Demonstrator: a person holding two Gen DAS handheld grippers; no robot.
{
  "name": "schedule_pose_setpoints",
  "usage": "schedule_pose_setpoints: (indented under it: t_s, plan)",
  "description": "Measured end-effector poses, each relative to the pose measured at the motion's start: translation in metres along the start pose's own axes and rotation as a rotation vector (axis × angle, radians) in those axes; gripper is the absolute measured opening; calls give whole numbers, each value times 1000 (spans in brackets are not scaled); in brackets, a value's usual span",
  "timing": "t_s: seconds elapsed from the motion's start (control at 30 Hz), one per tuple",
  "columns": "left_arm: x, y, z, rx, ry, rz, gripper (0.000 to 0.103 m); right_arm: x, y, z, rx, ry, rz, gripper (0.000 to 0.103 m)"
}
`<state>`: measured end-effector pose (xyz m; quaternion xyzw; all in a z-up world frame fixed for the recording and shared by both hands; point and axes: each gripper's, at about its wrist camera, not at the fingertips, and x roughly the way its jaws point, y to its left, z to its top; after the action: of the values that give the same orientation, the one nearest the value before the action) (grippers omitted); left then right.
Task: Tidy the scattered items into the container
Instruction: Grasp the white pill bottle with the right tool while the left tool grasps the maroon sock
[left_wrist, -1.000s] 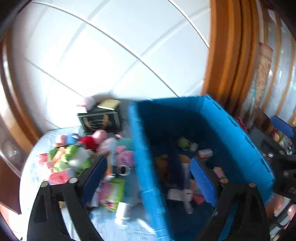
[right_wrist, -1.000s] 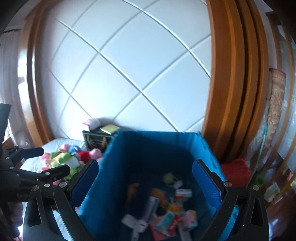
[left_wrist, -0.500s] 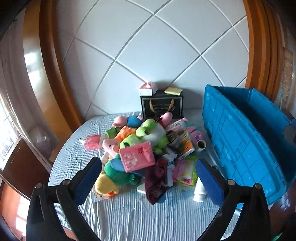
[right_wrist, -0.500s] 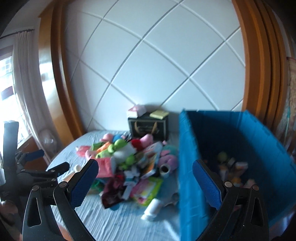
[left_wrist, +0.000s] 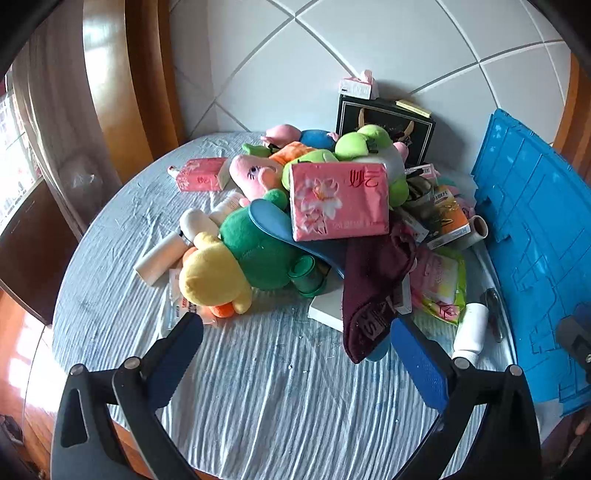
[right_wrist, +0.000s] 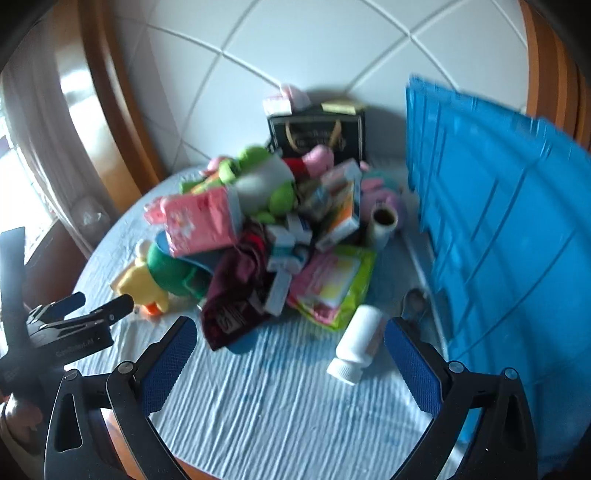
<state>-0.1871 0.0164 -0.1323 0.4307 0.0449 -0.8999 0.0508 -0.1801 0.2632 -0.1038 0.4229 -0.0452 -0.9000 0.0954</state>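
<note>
Scattered items (left_wrist: 317, 221) lie heaped beyond both grippers' fingers (left_wrist: 181, 354) (right_wrist: 170, 358), spread wide, holding nothing.

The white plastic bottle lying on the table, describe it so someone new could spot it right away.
Start at the big blue plastic crate on the right of the round table, then look at the striped cloth beside its near wall. The white plastic bottle lies there on its side, cap toward the camera, apart from the toy pile, plain white with no colourful print.
</note>
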Motion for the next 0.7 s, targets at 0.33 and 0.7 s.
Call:
schedule_pose_setpoints:
  t_s: [0.33, 0.7]
  plan:
    - [79, -47, -13, 93, 41, 34, 103, 95, -50, -35, 119, 178, -61, 103]
    - [140, -66, 3, 156, 80, -21, 103, 129, -78, -55, 248, 218, -158, 103]
